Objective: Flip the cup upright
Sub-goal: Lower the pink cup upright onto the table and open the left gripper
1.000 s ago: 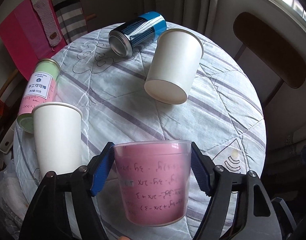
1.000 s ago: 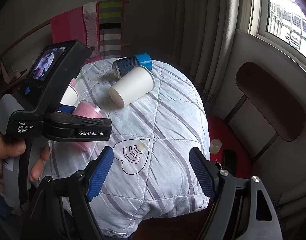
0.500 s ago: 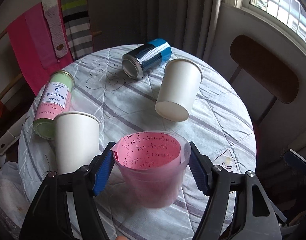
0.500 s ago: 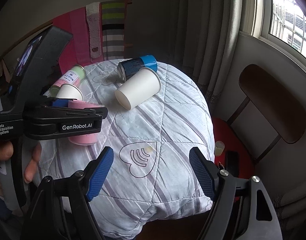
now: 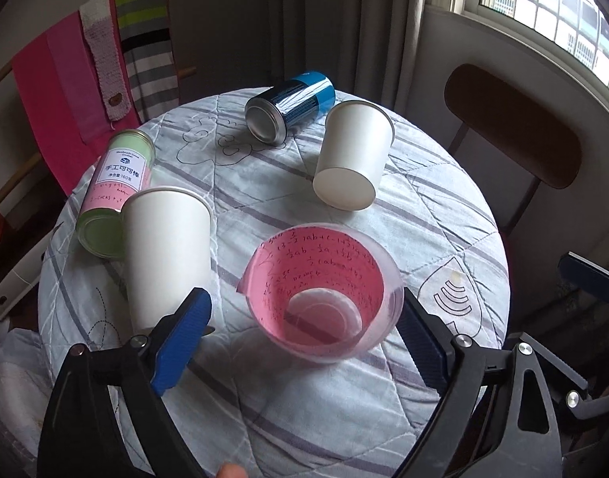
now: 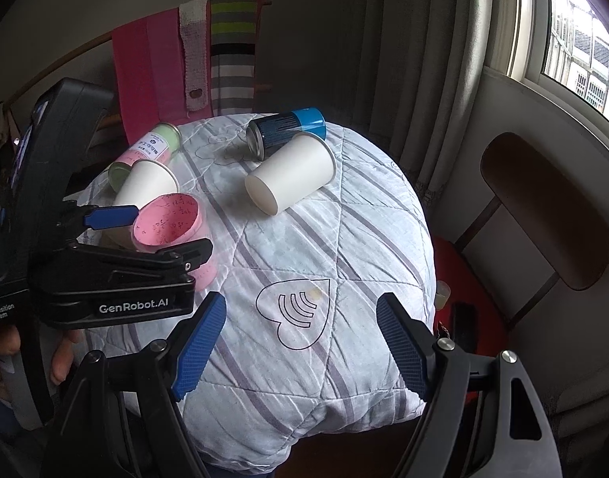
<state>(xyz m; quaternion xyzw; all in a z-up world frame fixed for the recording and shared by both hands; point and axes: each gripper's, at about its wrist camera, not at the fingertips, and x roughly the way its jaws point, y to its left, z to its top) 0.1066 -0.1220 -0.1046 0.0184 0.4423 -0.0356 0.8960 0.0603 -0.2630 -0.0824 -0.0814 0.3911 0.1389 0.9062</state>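
A clear plastic cup lined with pink written-on paper (image 5: 322,298) stands upright, mouth up, on the quilted round table (image 5: 344,398). My left gripper (image 5: 300,334) is open, its blue pads a little apart from the cup on either side. The cup also shows in the right wrist view (image 6: 171,227), with the left gripper (image 6: 145,235) around it. My right gripper (image 6: 300,348) is open and empty above the table's near edge. A white paper cup (image 5: 352,161) lies on its side further back.
A second white paper cup (image 5: 167,255) stands mouth-down left of the pink cup. A blue can (image 5: 290,105) and a green-pink tin (image 5: 115,191) lie on their sides. A chair (image 5: 515,123) stands at the right; cloths hang behind.
The left gripper tipped the pink cup from lying sideways to mouth-up, set it on the table, and opened off it. The right gripper hardly moved.
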